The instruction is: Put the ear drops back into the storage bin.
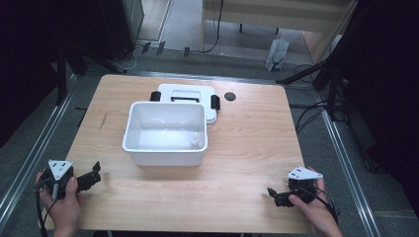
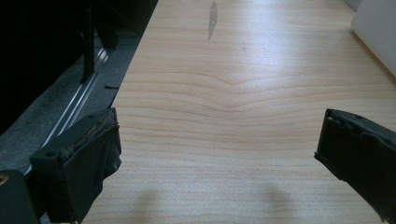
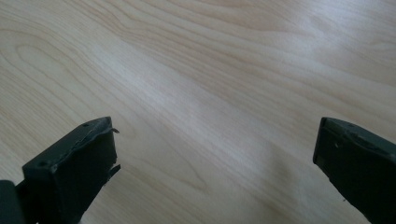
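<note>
Nearest the high camera, two hands come in at the bottom edge of the pale wooden desk (image 1: 237, 163); the left hand (image 1: 62, 205) holds the left gripper (image 1: 94, 174) at the near left corner, its black jaws pointing inward toward the middle; the right hand (image 1: 316, 210) holds the right gripper (image 1: 274, 195) at the near right corner, its jaws pointing left; each carries a grey three-cornered plate on top. Farther back, mid-desk, stands an open white rectangular plastic box (image 1: 165, 132); a small white bottle (image 1: 196, 140) stands inside it near the right wall; just behind it, touching its far rim, lies a flat white lid with black side clips (image 1: 190, 96); a small round black disc (image 1: 230, 96) sits to the right of the lid, apart from it.

Left gripper view: the jaws stand wide apart, released, bare wood grain between them; the white box's corner (image 2: 378, 35) shows at upper right.

Right gripper view: the jaws are likewise spread wide over bare desk (image 3: 210, 93), grasping nothing.
</note>
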The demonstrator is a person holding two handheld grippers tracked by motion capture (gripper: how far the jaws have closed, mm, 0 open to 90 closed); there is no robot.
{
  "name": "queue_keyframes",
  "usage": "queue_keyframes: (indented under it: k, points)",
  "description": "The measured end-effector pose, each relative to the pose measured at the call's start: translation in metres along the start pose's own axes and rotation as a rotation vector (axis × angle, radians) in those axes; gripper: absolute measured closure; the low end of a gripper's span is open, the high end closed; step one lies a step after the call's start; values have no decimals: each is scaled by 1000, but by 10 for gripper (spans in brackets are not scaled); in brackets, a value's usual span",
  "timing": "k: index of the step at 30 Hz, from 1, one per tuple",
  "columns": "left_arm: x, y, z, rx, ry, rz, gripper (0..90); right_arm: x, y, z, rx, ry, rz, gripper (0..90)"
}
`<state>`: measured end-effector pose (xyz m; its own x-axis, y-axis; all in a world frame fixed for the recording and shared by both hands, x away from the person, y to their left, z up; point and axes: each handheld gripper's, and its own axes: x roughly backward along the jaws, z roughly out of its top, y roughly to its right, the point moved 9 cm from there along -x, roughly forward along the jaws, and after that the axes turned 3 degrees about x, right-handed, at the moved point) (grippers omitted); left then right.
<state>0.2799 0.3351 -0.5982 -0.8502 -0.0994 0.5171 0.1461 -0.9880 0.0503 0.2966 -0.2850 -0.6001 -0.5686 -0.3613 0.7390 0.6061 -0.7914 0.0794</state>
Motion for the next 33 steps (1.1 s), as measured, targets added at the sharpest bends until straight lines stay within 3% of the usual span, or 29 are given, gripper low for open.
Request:
queue_keyframes:
  k: [5, 12, 16, 22, 33]
  points:
    - [0, 0, 0, -1, 2, -1, 6, 6, 3, -14, -48, 106, -11, 0]
    - [0, 0, 0, 0, 1, 5, 6, 23, 14, -18, -198, 284, -42, 0]
    - [-1, 0, 0, 4, -7, 1, 6, 30, 19, -19, -247, 339, -74, 0]
    - [-1, 1, -1, -10, -12, -1, 6, 27, 21, -22, -276, 289, -101, 0]
    - [-1, 1, -1, -12, -14, 7, 6, 24, 21, -25, -289, 252, -103, 0]
